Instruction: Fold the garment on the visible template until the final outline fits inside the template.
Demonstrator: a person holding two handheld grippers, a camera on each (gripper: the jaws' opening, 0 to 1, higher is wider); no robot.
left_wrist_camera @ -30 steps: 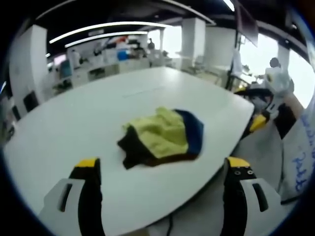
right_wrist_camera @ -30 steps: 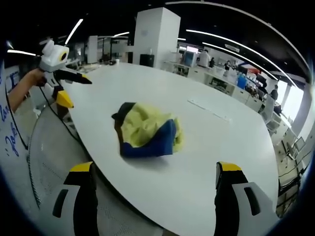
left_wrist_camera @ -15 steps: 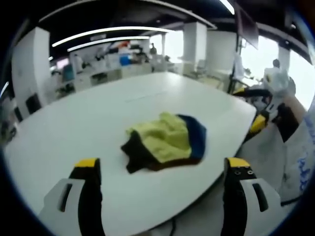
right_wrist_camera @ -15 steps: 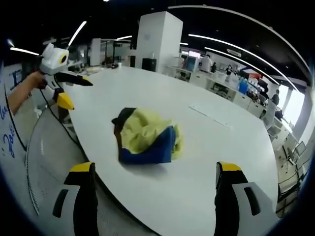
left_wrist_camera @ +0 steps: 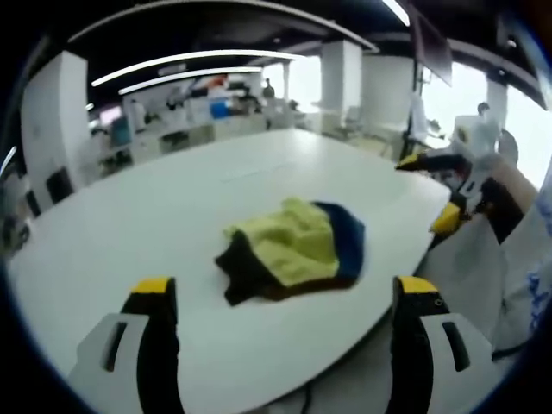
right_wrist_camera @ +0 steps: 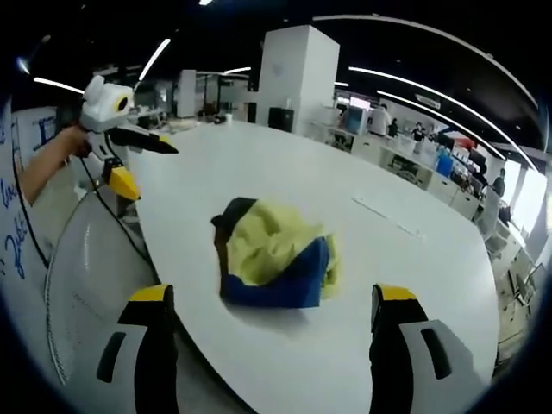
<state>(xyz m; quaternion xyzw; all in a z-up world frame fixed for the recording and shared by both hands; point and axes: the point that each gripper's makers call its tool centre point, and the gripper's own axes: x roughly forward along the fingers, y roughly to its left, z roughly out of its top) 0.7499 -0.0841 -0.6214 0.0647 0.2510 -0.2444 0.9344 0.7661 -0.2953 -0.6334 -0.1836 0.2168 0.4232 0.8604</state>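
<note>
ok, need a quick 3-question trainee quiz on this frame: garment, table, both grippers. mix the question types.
1. True or false: the garment lies flat and neatly folded on the white table.
2. Multiple choice: how does the left gripper stand?
A. shut on the garment
B. jaws open, holding nothing, short of the garment
C. pressed flat on the table
3. Fill in: the garment shows yellow, blue and ____ cloth.

Key
1. False. It sits as a crumpled heap near the table's edge.
2. B. The right gripper stands the same way: jaws open and apart from the garment.
3. Black, at the heap's end farthest from the blue, seen in both views.
</note>
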